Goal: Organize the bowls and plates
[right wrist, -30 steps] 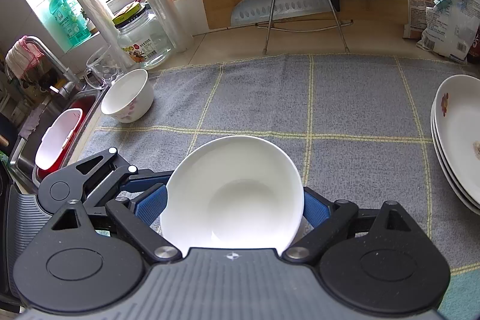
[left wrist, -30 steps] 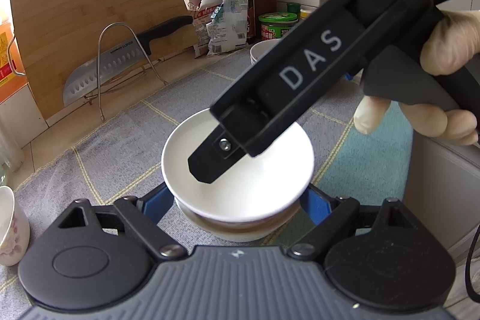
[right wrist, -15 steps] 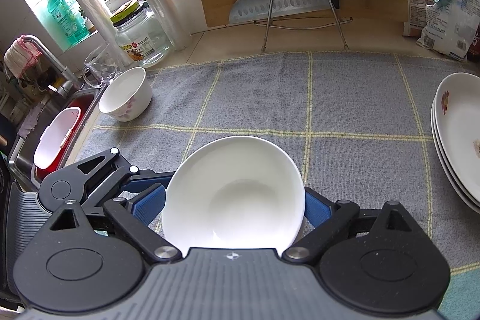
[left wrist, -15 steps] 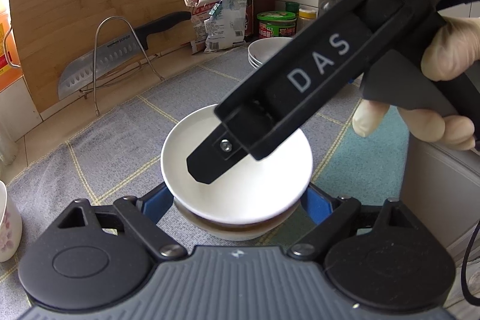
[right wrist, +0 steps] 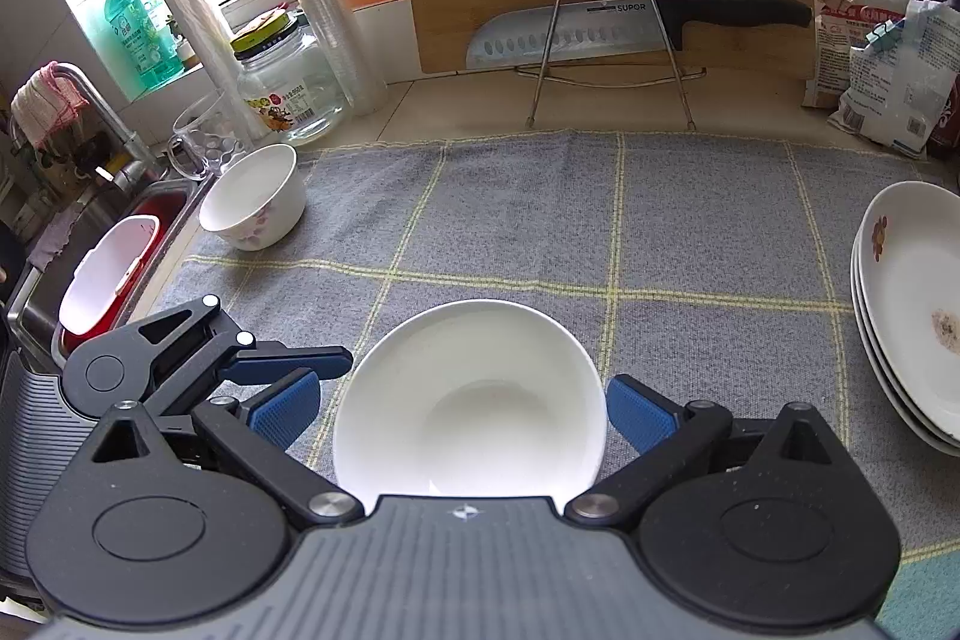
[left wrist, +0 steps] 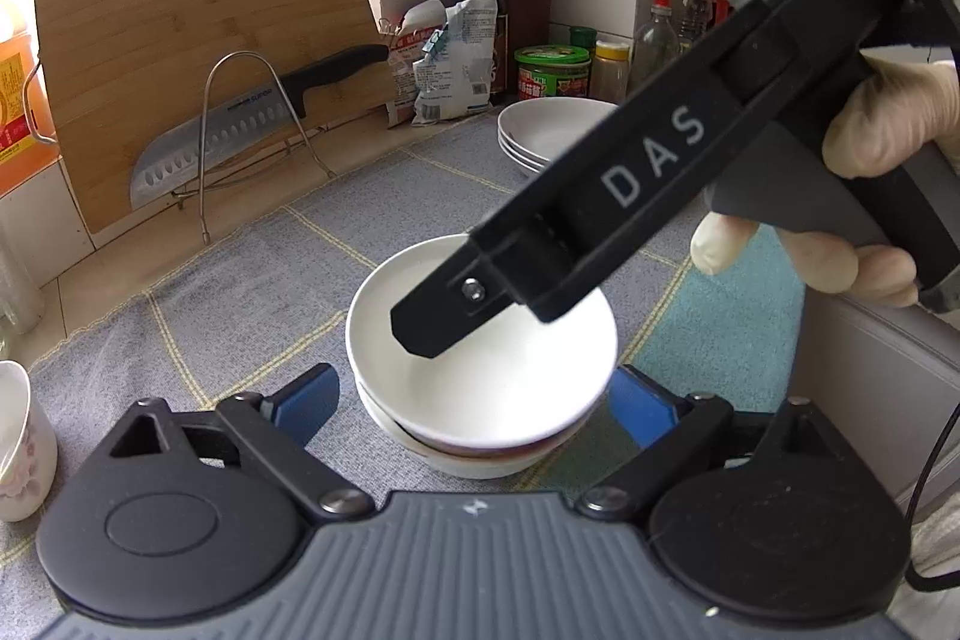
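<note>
Looking across the worktop (right wrist: 690, 112), we judged the job roughly half done. Our white bowl (left wrist: 480, 340) sat nested on another bowl (left wrist: 468, 463) beneath it, on the grey checked cloth (right wrist: 510, 208), so that stack seemed formed. Both sets of jaws were spread wide: the left gripper (left wrist: 474, 403) flanked the nested pair with its blue pads clear of the rim on either side, and the right gripper (right wrist: 459, 415) straddled the top bowl from the other angle, pads likewise apart from it. Neither pinched anything. The right gripper's body hung over the bowl in the left view, with our gloved right hand (left wrist: 864, 196) on the handle.

Off to the right, a stack of plates (right wrist: 906, 310) stood gathered, the top 1 showing a brownish stain. What remained, as far as we could see, was the flowered bowl (right wrist: 252, 205) alone near the sink (right wrist: 90, 244), well apart from the nested pair; it probably needed bringing over
</note>
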